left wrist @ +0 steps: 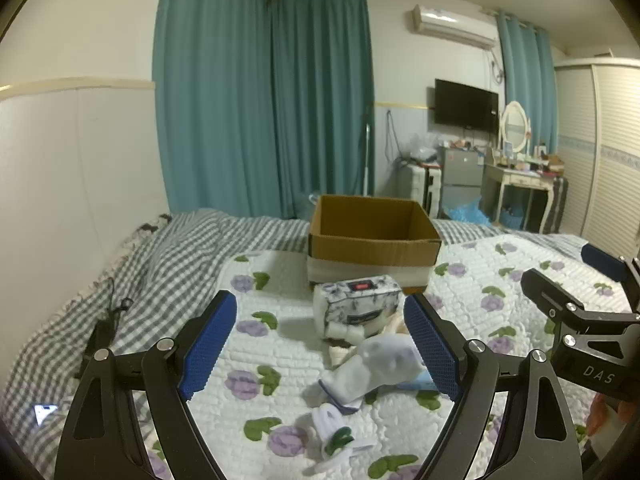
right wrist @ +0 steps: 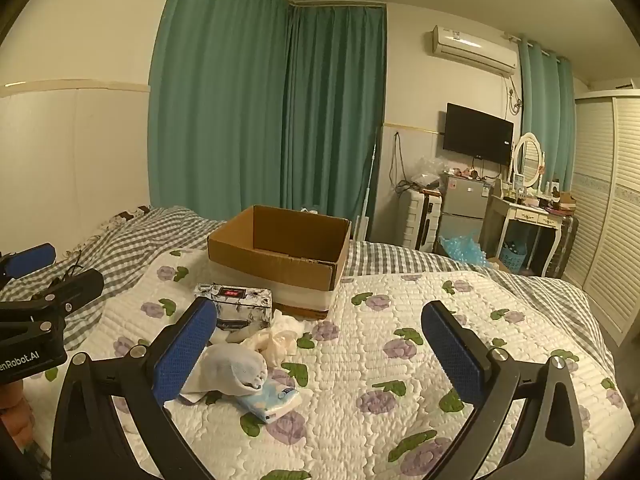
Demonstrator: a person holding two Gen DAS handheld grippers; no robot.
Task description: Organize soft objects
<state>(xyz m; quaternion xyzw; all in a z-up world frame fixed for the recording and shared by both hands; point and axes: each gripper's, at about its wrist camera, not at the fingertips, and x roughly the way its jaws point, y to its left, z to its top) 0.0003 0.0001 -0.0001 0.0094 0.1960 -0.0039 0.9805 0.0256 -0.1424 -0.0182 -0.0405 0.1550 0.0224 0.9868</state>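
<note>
Hovering above the floral quilt, left gripper and right gripper both spread wide, gripping nothing. Lying mid-quilt: white sock, small tissue packet, crumpled cream cloth, tissue pack just before the open cardboard box toward the far edge.

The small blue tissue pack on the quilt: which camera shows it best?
The right wrist view: the small blue tissue pack lies almost whole beside the white sock. In the left wrist view only a sliver shows.
</note>
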